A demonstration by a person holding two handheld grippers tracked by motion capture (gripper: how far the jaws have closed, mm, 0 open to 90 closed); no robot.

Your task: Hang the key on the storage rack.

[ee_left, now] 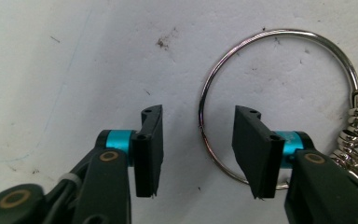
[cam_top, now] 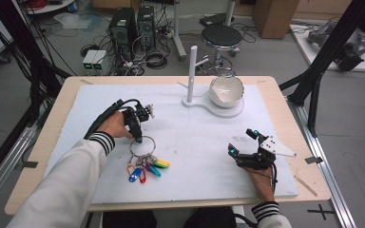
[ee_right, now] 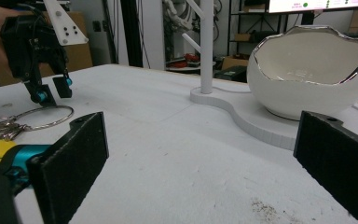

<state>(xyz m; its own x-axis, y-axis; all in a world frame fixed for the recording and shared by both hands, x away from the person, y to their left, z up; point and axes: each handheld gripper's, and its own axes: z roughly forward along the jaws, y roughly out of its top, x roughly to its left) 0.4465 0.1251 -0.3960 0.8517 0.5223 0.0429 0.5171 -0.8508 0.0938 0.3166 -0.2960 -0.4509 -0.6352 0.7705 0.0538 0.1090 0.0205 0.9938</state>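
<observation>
Left gripper point(cam_top: 138, 138) pointing down at the key ring point(cam_top: 142, 145), jaws half apart, not pressing; ring's wire lying between them, nearer one pad. Ring resting flat on the white mat point(cam_top: 195, 137), coloured key tags point(cam_top: 147, 168) fanning out at 6 o'clock from it. Right gripper point(cam_top: 241, 142) lying at 3 o'clock, well apart, jaws released, grasping nothing. Egg-shaped bowl point(cam_top: 226, 91) sitting at 1 o'clock on the white stand point(cam_top: 193, 71).

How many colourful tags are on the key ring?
5, though some may be hidden: blue, red, teal, green and yellow, fanned out below the key ring.
</observation>
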